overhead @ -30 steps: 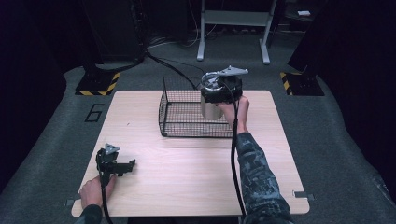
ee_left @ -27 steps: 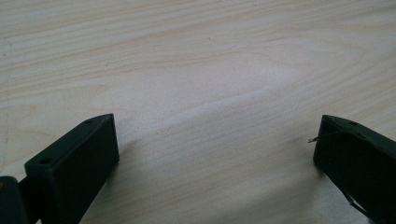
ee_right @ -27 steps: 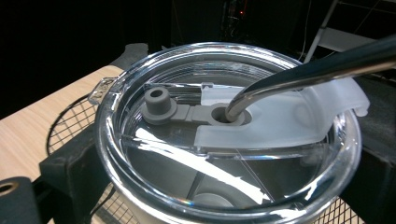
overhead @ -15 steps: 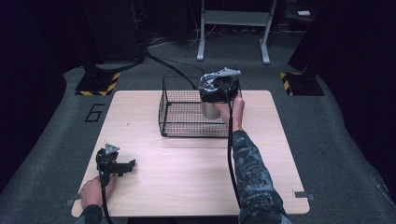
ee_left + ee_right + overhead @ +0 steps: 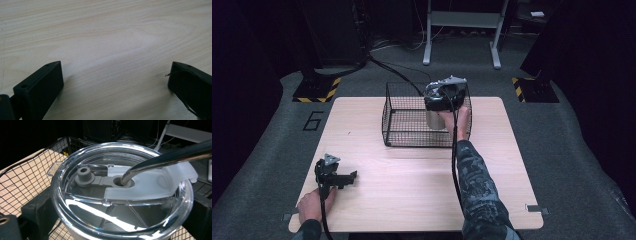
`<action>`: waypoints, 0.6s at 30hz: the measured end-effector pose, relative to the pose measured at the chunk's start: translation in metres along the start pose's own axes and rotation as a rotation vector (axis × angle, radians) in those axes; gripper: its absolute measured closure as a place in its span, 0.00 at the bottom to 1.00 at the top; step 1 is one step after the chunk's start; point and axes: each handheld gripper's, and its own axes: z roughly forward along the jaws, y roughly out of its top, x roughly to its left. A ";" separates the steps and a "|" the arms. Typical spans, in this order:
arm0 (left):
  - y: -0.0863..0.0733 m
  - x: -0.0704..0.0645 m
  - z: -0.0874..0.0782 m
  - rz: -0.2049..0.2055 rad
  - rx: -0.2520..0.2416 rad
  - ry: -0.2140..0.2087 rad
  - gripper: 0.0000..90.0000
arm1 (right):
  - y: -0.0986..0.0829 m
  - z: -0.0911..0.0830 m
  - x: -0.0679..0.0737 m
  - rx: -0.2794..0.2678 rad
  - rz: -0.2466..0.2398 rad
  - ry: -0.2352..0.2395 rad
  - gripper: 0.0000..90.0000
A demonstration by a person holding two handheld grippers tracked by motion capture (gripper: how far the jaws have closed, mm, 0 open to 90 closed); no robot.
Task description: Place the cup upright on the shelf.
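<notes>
Right tool (image 5: 443, 96) is clamping the steel tumbler (image 5: 435, 119) just under its clear lid (image 5: 120, 195) inside the wire basket (image 5: 402, 135) near the tabletop's far edge, a rigid, slick, fairly heavy thing best gripped around the body, while the left tool (image 5: 343, 178) is sitting spread open by the near-left corner.

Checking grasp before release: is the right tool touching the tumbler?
Touching. In the right gripper view the black jaws press against both sides of the tumbler, no gap at its wall. The high view shows the right tool on it inside the wire basket.
</notes>
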 end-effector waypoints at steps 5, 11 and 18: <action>0.000 0.000 0.000 0.001 0.001 0.000 0.00 | -0.003 0.007 0.002 0.011 0.020 0.001 0.04; 0.000 0.000 0.000 0.000 0.000 0.000 0.00 | -0.008 0.015 0.005 0.021 0.046 0.010 0.04; 0.000 -0.001 0.001 -0.014 -0.017 0.004 0.00 | -0.013 0.025 0.006 0.035 0.064 0.012 0.04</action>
